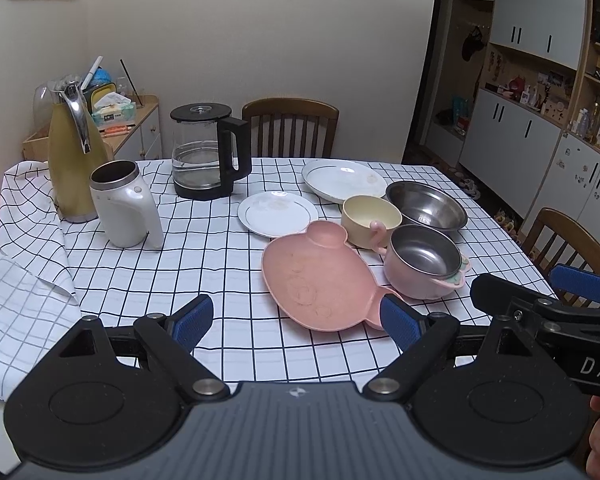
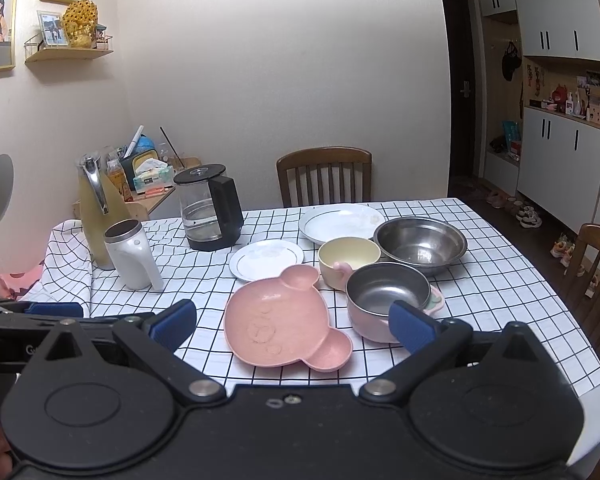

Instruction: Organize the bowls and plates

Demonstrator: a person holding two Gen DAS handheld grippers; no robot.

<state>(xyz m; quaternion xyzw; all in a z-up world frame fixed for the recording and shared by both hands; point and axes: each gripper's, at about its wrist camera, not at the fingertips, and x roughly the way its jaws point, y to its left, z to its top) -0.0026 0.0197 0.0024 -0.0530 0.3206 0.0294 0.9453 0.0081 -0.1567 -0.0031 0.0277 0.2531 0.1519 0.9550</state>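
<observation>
On the worktop [image 1: 204, 264], right of the glass kettle [image 1: 204, 152]: two white plates [image 1: 277, 213] [image 1: 342, 180], one pink bear-shaped plate [image 1: 320, 280], two steel bowls [image 1: 426, 205] [image 1: 424, 256], one cream cup [image 1: 370, 216]. Left of the kettle: one white jug [image 1: 122, 208], one yellow flask [image 1: 70, 160].

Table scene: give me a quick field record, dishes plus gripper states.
plates: small white plate; large white plate; pink bear-shaped plate
bowls: large steel bowl; yellow bowl; pink bowl with steel liner
stacking: none, all lie singly on the checked tablecloth
other: glass kettle, white jug, yellow thermos
left gripper: open, holds nothing
right gripper: open, holds nothing
</observation>
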